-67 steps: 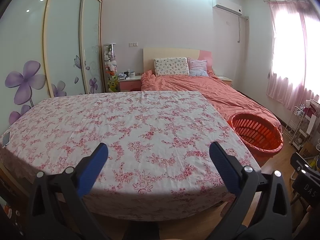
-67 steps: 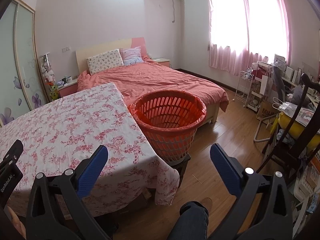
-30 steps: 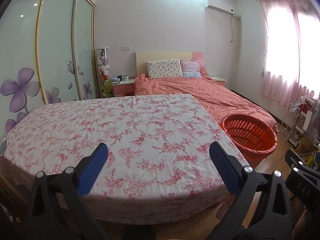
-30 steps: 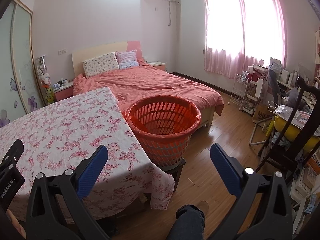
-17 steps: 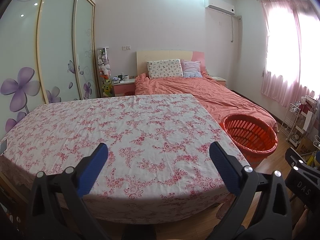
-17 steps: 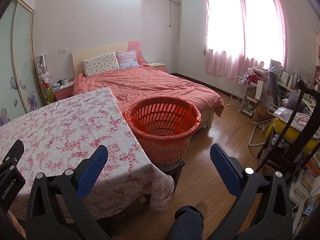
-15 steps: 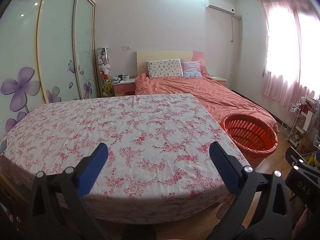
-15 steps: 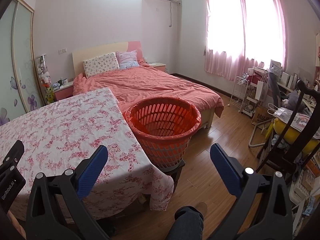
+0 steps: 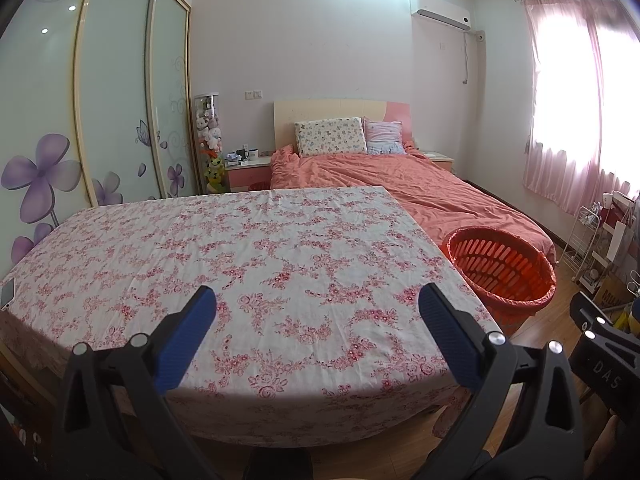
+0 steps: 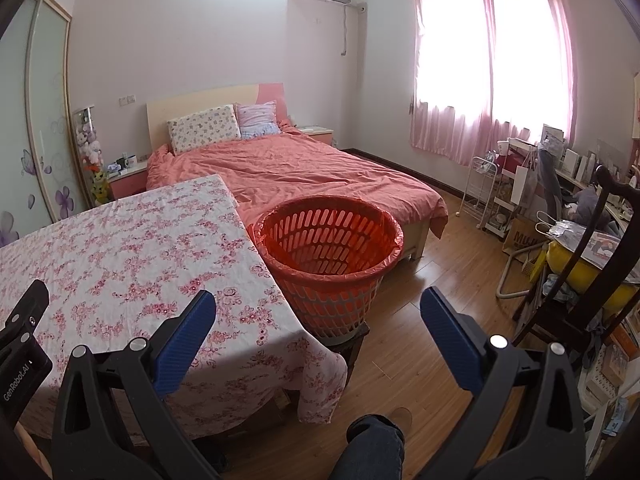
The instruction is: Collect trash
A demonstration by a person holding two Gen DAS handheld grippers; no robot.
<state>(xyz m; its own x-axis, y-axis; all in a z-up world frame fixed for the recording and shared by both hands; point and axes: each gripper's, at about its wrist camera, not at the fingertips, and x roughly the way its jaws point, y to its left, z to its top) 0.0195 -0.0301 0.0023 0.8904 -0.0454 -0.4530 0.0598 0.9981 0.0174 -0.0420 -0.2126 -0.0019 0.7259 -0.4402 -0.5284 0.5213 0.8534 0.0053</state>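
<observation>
An orange slotted basket (image 10: 330,248) lined with a bag stands on a low stool at the table's right edge; it also shows in the left wrist view (image 9: 500,270). No trash shows on the floral tablecloth (image 9: 248,264). My left gripper (image 9: 318,320) is open and empty above the table's near edge. My right gripper (image 10: 318,320) is open and empty, held near the table's front right corner, in front of the basket.
A bed with a coral cover (image 10: 304,172) stands behind the table and basket. A white phone (image 9: 7,294) lies at the table's left edge. A dark chair (image 10: 592,264), a white cart (image 10: 480,188) and cluttered shelves fill the right side. Wood floor (image 10: 432,292) lies between.
Both views have drawn back and up a little since 2.2 s ago; almost still over the last half second. Both grippers stay open.
</observation>
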